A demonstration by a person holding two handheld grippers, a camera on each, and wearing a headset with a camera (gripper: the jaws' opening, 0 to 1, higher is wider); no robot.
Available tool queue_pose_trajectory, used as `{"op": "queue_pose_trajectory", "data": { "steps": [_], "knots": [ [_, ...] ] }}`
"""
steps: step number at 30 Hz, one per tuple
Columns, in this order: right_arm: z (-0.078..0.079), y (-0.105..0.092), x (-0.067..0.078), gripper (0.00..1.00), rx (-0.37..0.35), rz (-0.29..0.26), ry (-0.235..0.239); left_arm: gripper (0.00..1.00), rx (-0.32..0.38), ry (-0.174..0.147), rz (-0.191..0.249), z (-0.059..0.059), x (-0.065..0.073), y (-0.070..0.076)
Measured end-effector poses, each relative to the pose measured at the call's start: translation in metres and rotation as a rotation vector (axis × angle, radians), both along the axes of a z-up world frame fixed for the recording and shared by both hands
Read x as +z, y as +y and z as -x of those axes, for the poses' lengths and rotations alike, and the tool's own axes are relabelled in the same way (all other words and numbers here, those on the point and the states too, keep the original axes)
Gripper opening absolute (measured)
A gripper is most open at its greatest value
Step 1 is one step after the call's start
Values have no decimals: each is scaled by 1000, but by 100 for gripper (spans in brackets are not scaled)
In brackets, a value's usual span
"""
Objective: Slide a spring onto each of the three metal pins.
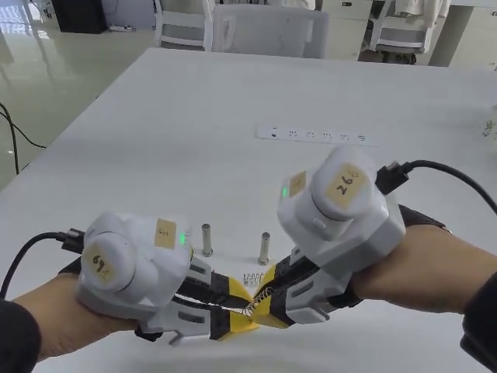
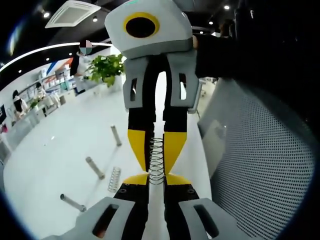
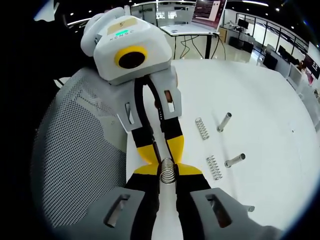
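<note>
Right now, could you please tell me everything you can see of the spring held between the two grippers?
The spring is a slim, open-wound coil of bright metal wire that looks straight and undeformed. It bridges the two grippers, which meet tip to tip. One end sits between the yellow tips of the left gripper, and the other sits between those of the right gripper. It is held over the white table. I cannot tell whether anything runs inside it.
</note>
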State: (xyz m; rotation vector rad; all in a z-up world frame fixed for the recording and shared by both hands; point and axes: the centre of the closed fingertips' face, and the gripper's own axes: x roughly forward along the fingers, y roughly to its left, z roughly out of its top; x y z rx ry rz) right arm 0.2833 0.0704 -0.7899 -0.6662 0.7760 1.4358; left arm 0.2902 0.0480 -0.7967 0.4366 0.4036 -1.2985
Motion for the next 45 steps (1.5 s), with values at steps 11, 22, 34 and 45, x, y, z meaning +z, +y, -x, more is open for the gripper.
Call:
{"op": "queue_pose_trajectory", "data": {
  "steps": [11,22,34,45],
  "knots": [
    [-7,-2,6,8,-7,7,-17,9,52,49,26,-5,-1,5],
    [-20,-17,13,8,-41,20,-38,25,119,106,58,-8,-2,14],
    [-28,-29,19,8,-61,37,-57,38,186,124,86,-13,4,28],
    [-41,-44,23,8,-89,54,-72,44,254,108,106,-18,9,47]
  ]
}}
